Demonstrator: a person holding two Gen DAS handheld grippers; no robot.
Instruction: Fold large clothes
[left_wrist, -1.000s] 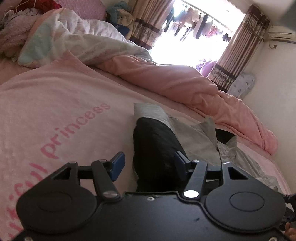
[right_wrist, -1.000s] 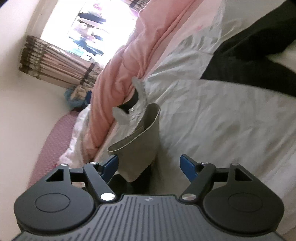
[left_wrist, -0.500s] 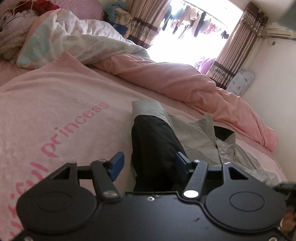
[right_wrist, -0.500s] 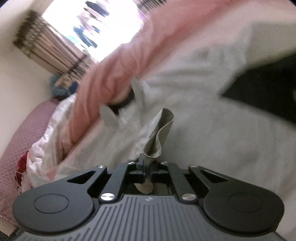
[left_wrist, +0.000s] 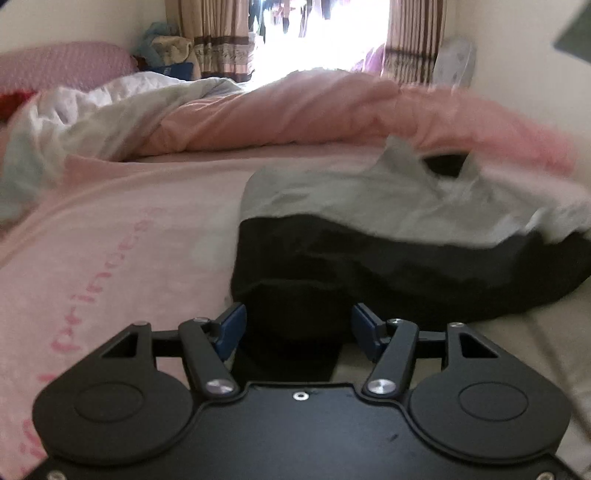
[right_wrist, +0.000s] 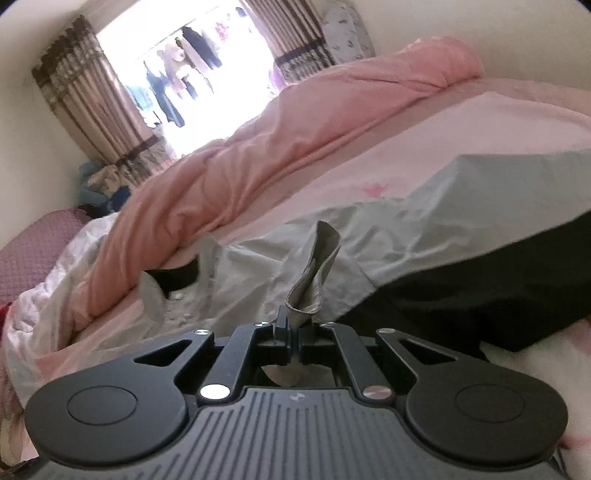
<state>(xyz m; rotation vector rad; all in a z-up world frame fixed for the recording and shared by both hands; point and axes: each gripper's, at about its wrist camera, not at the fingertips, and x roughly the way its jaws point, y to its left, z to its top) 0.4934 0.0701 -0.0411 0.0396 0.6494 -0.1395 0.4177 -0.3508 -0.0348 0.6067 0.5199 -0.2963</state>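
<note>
A grey and black jacket lies on the pink bed. In the left wrist view my left gripper is open, low over the jacket's black sleeve end, which lies between the blue fingertips. In the right wrist view my right gripper is shut on a fold of the jacket's grey fabric, which stands up from the jaws. The jacket's grey body and black lower part spread to the right.
A pink blanket with "princess" lettering covers the bed at left. A bunched pink duvet and a white quilt lie behind the jacket. Curtains and a bright window are at the back.
My right gripper closed on the grey fabric fold and now holds it. My left gripper dropped lower and closer to the black sleeve end, still open.
</note>
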